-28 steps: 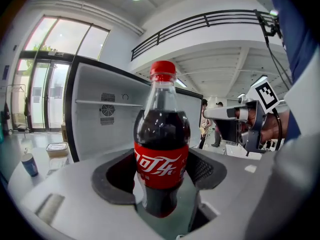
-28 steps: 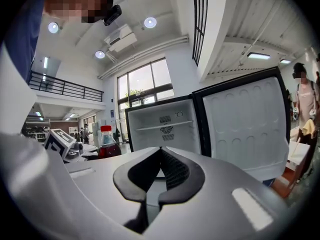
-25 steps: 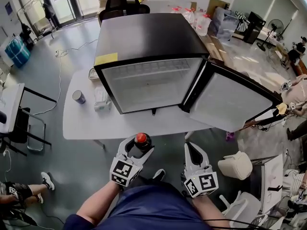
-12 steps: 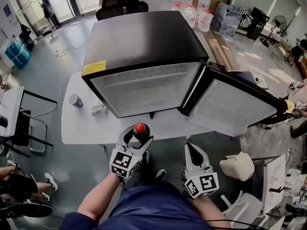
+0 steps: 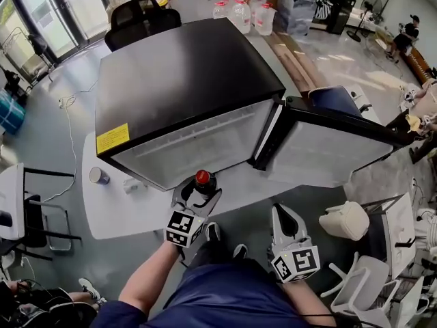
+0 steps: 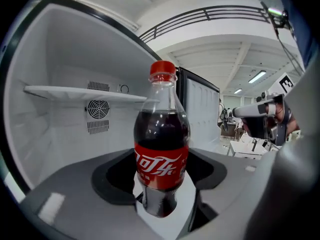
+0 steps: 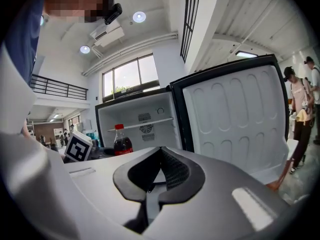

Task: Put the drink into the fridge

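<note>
**Cola bottle held at the open fridge**

My left gripper (image 5: 196, 191) is clamped on the cola bottle (image 6: 161, 149). The bottle stands upright between the jaws, red cap up, just in front of the open fridge (image 5: 177, 80) and not yet inside. A white shelf (image 6: 85, 93) shows behind it. The fridge door (image 5: 334, 152) is swung out to the right. My right gripper (image 5: 284, 214) hangs nearer my body, jaws closed together on nothing. The fridge stands on a white table (image 5: 116, 214), with a cup (image 5: 99, 175) beside it.
</note>
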### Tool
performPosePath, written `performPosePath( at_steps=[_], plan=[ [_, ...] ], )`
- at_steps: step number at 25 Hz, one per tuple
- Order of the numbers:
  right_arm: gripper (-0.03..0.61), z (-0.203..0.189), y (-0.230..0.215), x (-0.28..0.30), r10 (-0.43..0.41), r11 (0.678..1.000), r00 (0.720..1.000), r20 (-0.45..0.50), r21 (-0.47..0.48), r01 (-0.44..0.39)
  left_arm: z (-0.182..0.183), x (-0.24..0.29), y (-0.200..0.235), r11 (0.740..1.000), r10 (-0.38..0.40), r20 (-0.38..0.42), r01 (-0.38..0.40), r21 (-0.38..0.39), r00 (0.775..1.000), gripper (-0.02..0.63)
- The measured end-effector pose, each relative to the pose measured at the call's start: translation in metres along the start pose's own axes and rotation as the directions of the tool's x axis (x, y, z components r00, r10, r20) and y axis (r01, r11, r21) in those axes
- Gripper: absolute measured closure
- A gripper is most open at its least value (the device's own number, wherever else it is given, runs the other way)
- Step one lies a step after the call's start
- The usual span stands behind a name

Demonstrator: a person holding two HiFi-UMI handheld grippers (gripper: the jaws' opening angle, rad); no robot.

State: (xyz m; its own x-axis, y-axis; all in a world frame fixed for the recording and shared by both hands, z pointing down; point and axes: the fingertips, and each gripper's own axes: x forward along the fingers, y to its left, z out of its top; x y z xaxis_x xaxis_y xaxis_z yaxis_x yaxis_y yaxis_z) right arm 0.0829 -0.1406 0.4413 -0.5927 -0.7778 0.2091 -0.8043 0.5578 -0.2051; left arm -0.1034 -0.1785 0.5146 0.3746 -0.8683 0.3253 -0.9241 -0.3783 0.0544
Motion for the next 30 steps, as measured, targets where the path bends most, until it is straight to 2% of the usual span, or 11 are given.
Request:
performPosePath(
  at_steps=[11, 18, 21, 27, 30],
  plan=[
    [0.572, -0.002, 0.001, 0.024, -0.134, 0.990, 0.991, 0.015, 0.034, 0.134, -0.004, 0.057, 0.037, 0.992, -0.106, -0.036, 0.108, 0.059, 0.994, 0.307],
    [0.572, -0.006, 0.002, 0.026, -0.204, 0.978, 0.979, 0.011, 0.045, 0.203, -0.004, 0.084, 0.049, 0.987, -0.142, -0.037, 0.144, 0.069, 0.989, 0.307],
    [0.572, -0.009, 0.000, 0.025, -0.214, 0.976, 0.977, -0.015, 0.030, 0.214, -0.007, 0.098, 0.051, 0.986, -0.152, -0.044, 0.154, 0.067, 0.987, 0.307],
    [0.572, -0.003, -0.016, 0.018, -0.249, 0.967, 0.968, 0.006, 0.048, 0.249, -0.006, 0.126, 0.057, 0.988, -0.140, -0.048, 0.143, 0.058, 0.989, 0.307],
    [0.572, -0.004, -0.023, 0.011, -0.265, 0.963, 0.964, -0.012, 0.046, 0.265, -0.003, 0.140, 0.061, 0.989, -0.134, -0.048, 0.137, 0.065, 0.990, 0.307]
  ],
)
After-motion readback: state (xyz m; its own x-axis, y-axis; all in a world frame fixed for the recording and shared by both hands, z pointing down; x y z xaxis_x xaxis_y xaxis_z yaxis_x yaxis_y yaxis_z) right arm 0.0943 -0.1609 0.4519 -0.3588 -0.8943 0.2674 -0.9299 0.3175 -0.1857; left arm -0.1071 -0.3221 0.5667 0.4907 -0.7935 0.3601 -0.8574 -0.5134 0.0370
